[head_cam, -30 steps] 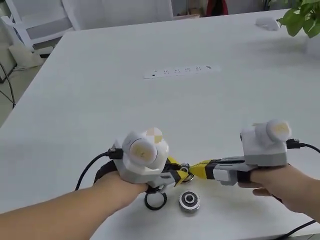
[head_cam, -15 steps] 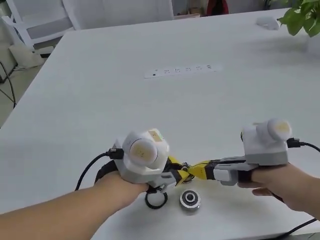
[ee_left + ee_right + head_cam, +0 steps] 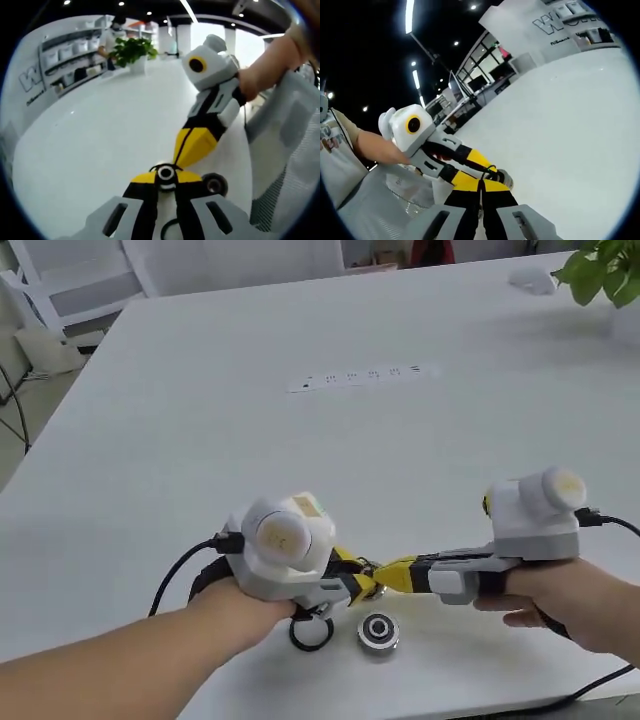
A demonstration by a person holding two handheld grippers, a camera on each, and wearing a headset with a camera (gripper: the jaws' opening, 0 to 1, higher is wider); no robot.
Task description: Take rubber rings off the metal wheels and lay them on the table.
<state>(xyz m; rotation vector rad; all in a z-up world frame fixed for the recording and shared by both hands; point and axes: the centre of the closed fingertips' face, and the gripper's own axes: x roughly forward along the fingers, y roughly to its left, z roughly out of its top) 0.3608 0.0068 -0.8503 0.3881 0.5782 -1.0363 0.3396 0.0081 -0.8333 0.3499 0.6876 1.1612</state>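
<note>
WORKBENCH: At a white table, a person brings two hand-held grippers tip to tip in the lower centre of the head view. The left gripper pinches a small metal wheel between its yellow-tipped jaws and holds it just above the tabletop. The right gripper, its jaws pressed together, meets that wheel at the rim. Whether the jaws have any rubber between them is too small to tell.

Directly below the tips, at the bottom of the head view, one rubber ring lies flat on the table. It sits just beside a second wheel, which appears to be bare.

The risk from here lies in the pull. A sideways tug from the right gripper could twist the held wheel out of the left jaws' narrow grip. The wheel would then drop onto the parts below and could roll toward the near table edge at the bottom of the frame. A stretched ring that slips from the right jaws could also snap back or fly clear. The person's left hand hangs close over the loose ring and could sweep it away.
</note>
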